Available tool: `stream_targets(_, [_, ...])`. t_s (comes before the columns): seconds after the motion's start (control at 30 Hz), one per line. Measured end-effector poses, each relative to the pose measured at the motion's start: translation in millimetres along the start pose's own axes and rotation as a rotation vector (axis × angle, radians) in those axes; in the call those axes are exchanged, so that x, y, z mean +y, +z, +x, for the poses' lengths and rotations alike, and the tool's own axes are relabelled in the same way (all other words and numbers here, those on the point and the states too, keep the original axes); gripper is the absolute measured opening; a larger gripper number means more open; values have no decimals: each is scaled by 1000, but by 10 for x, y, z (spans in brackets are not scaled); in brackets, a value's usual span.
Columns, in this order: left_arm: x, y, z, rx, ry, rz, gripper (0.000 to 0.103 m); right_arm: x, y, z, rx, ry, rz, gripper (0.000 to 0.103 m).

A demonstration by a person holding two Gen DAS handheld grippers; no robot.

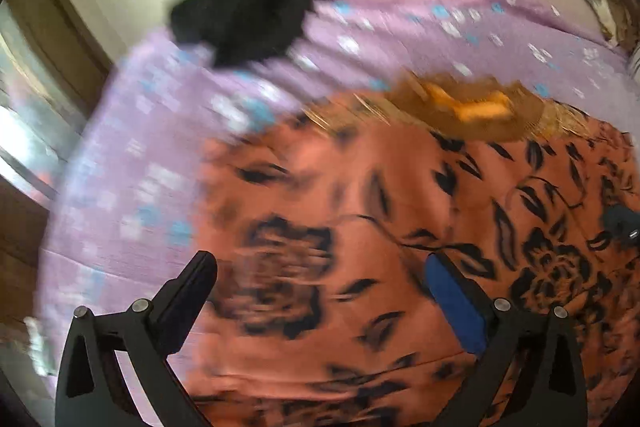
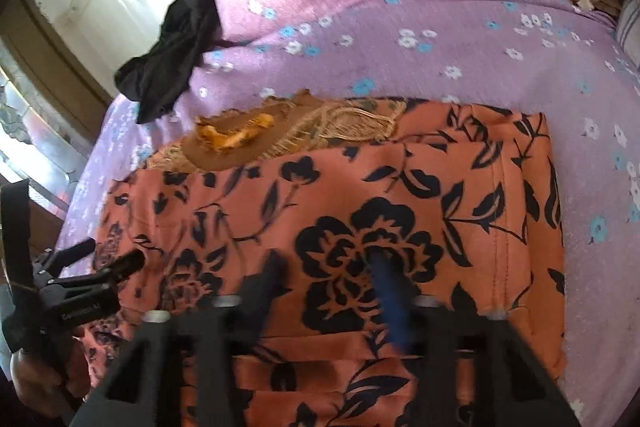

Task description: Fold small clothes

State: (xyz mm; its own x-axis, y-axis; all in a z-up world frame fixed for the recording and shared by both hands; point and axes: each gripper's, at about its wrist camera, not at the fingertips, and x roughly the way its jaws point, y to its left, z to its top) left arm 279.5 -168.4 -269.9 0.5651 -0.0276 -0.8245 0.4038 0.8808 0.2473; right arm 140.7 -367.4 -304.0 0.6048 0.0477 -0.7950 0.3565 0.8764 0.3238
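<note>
our left tongs (image 1: 320,275) stand wide open above the orange floral garment (image 1: 400,207), nothing between them. our right tongs (image 2: 324,267) are partly open, blurred, over the same cloth; we cannot tell whether the pads touch it. only the right view shows the left tongs from outside, held in a hand (image 2: 36,375) at the garment's left edge. the garment lies folded flat on the bed's purple flowered sheet (image 2: 440,39), black flowers on orange, a brown woven piece (image 2: 256,139) at its far edge. a black garment (image 2: 176,55) sits beyond.
</note>
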Motion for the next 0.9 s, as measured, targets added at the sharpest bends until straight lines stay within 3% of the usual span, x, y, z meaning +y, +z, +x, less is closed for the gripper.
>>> stream_targets(0.07, [41, -83, -90, -24, 29, 27, 103, 100, -51, -117, -31, 12, -64, 36])
stream_targets(0.13, [38, -187, 4, 25, 30, 57, 103, 229, -132, -41, 28, 49, -124, 36])
stream_targets(0.17, [5, -292, 144, 92, 35, 89, 103, 297, -206, 50, 80, 29, -162, 36])
stream_targets(0.3, [132, -339, -24, 73, -9, 51, 103, 469, -410, -2, 47, -75, -281, 37])
stream_targets(0.37, [289, -381, -235, -2, 2, 27, 103, 422, -446, -182, 58, -42, -254, 37])
stream_targets(0.5, [676, -669, -479, -38, 40, -53, 103, 161, -511, -628, 4, 7, -170, 43])
stream_targets(0.53, [787, -752, -476, -33, 35, -74, 103, 67, -527, -757, -29, 18, -145, 59])
stream_targets(0.57, [920, -887, -509, -25, 29, -104, 103, -52, -558, -894, -66, 33, -111, 67])
stream_targets(0.67, [1204, -1327, -622, 6, 20, -188, 103, -409, -744, -1173, -104, 93, 28, 68])
stream_targets(0.77, [1391, -1724, -757, 33, -33, -264, 103, -630, -1013, -1328, -77, 131, 126, 68])
stream_targets(0.9, [1488, -2120, -876, 78, -104, -321, 103, -703, -1402, -1511, -4, 133, 129, 68])
